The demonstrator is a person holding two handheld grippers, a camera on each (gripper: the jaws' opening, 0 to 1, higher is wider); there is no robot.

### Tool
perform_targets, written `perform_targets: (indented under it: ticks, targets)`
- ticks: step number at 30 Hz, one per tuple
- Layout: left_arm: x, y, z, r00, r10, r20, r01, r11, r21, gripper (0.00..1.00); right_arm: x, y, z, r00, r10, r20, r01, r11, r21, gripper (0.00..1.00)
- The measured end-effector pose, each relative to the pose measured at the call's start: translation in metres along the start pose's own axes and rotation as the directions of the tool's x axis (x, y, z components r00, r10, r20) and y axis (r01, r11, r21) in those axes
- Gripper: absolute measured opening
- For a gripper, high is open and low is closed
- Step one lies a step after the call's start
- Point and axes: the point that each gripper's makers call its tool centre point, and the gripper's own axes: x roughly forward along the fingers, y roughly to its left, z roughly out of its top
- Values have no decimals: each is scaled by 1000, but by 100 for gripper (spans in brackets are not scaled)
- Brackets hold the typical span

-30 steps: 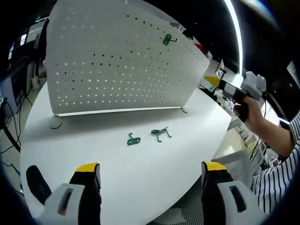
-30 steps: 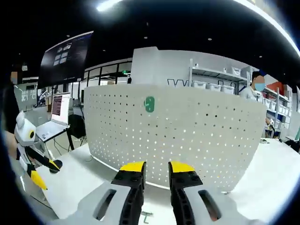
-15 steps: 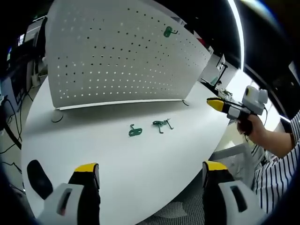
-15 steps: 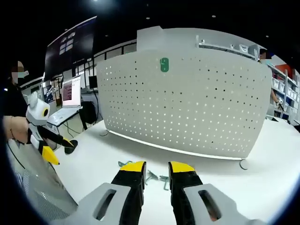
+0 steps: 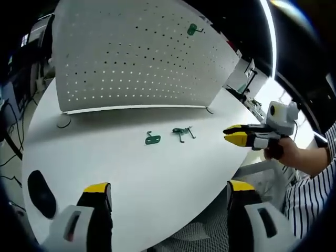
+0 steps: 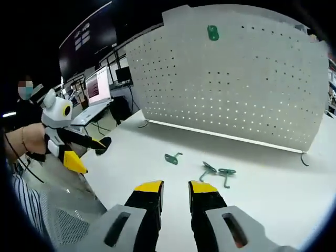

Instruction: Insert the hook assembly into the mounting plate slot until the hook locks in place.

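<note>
Since 1 second ago the right gripper (image 5: 234,136) has come down from the upper right of the left gripper view to mid-right, just above the white table (image 5: 131,173), its tips now aimed toward the loose hooks. In the right gripper view the pegboard (image 6: 252,68) has risen to the top of the frame and the table surface has come into the centre.

Left to right in the left gripper view: 1 single green hook (image 5: 152,139) lies centre frame; a tangle of green hooks (image 5: 182,132) lies just beside it; 1 mounted hook (image 5: 192,29) sits on the pegboard, upper centre.

Left gripper (image 5: 167,195), bottom of its view: jaws wide apart, holding nothing. Right gripper: jaws nearly closed, a narrow gap between them, nothing held.

Assessment: the approach to pick-up is under way; no hook is grasped, and insertion is not begun.
</note>
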Motion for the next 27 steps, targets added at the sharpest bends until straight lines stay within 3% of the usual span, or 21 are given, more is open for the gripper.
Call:
perform_targets:
  ticks: [7,10,22,24,27]
  targets:
    - [0,8,-1,1000,8,-5,-8,1000,-14,93,32,23,0,997,71,-36,-70,997,22,16]
    - [1,12,-1,1000,10,-8,-10,1000,-18,93,45,27,-1,995,88,-45,-85,994,73,16]
    - [5,18,0,1000,10,-19,-11,999,-35,92,100,22,5,996,62,-71,-49,985,164,15]
    - [6,20,-1,1000,11,-22,-11,999,-39,92,110,20,3,995,57,-84,-38,978,204,15]
    - [6,22,-2,1000,12,-24,-13,999,-48,92,121,16,-4,993,52,-107,-16,949,315,15]
